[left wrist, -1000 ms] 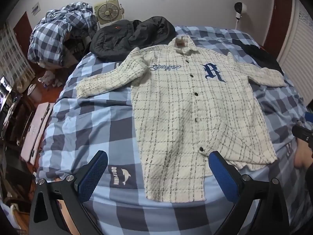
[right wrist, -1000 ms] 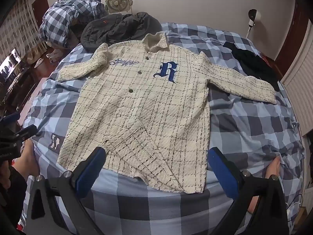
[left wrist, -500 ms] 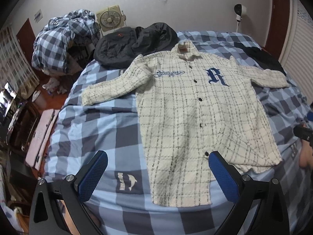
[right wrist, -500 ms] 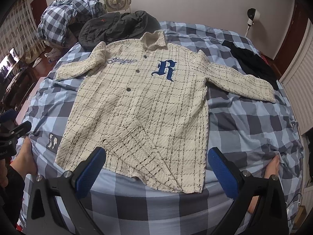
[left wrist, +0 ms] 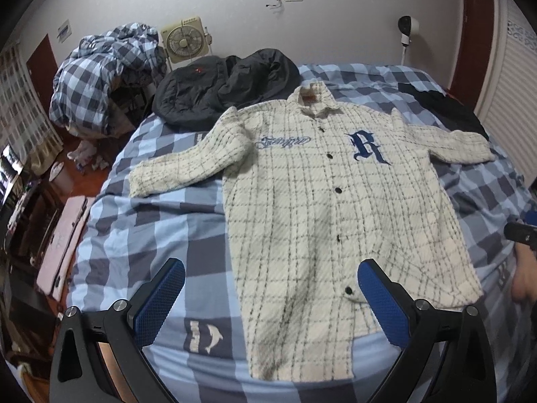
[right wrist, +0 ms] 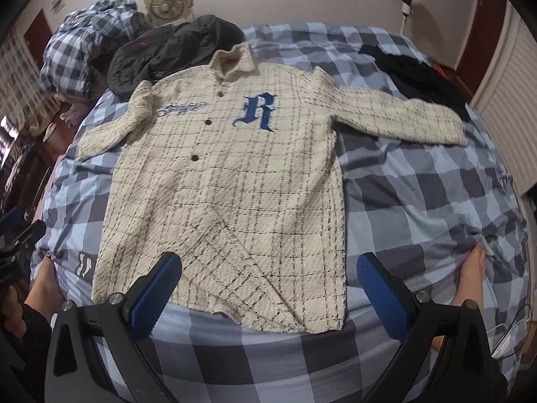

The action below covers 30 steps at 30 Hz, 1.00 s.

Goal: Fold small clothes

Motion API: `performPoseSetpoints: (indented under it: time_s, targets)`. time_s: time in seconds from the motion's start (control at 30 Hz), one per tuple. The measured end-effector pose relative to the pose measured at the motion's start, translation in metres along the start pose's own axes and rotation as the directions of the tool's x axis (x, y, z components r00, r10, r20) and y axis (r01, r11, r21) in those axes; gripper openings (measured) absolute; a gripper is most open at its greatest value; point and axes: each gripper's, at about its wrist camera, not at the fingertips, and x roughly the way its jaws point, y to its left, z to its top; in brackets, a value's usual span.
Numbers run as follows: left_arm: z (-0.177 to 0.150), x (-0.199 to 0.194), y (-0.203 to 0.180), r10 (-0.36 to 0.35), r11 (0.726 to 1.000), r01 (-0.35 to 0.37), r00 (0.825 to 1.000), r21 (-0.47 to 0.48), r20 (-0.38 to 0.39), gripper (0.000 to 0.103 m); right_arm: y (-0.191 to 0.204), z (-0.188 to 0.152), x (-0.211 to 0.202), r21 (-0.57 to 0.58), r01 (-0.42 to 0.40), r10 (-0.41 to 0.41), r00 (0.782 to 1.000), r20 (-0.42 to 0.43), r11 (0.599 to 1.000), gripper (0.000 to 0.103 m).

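Tools both wide open, nothing held: left tool (left wrist: 270,297) and right tool (right wrist: 268,290) hover over the near edge of the bed (right wrist: 419,194), blue pads spread either side of the shirt hem. Change over the last second: both views have pulled back and up a little. In the left view the shirt (left wrist: 319,208) now sits further from the pads and more of the near bedcover shows, including the dolphin patch (left wrist: 204,336). The cloth itself has not moved; same lie, same creases. Reads as spreading finished and the person stepping back to line up, so no fold started yet.

Shirt (right wrist: 228,181) is cream plaid, flat and face up mid-bed, buttoned, hem near, collar far. Both sleeves out sideways: left sleeve (left wrist: 174,171) angled to the near left, right sleeve (right wrist: 402,117) reaching right. Blue "R" (right wrist: 258,112) on the chest.

Likely next: pinch a sleeve or side edge and bring it over the body.

Far: dark jacket (left wrist: 221,84) just behind the collar, black garment (right wrist: 419,77) far right, plaid bedding heap (left wrist: 104,74) and fan (left wrist: 183,42) off the bed's far left.
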Motion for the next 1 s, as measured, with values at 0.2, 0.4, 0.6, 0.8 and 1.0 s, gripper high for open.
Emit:
performPoseSetpoints:
  time_s: [0.2,0.4,0.6,0.8,1.0]
  targets:
    - [0.012,0.023,0.006,0.017,1.000,-0.017,1.000,-0.025,-0.016,0.103,-0.041,0.021,0.019,0.060,-0.007,0.010,0.999,-0.049,0.998,0.102]
    - [0.021,0.024,-0.002,0.010,0.999,-0.013,0.998,0.044,0.062,0.103,-0.100,0.073,0.039,0.115,0.023,-0.013,0.996,-0.085,0.993,0.102]
    - [0.022,0.034,-0.012,-0.030,0.996,0.025,0.998,0.084,0.060,0.103,-0.201,0.137,0.061,0.328,0.012,0.005,0.999,-0.050,0.945,0.102]
    - [0.018,0.057,-0.011,-0.040,0.998,0.041,0.999,0.047,-0.018,0.103,-0.306,0.158,0.111,0.509,0.069,-0.058,0.998,-0.038,0.858,0.102]
    - [0.016,0.089,-0.010,-0.014,1.000,0.016,0.994,0.018,-0.105,0.103,-0.374,0.164,0.154,0.624,0.130,-0.128,0.991,-0.048,0.770,0.102]
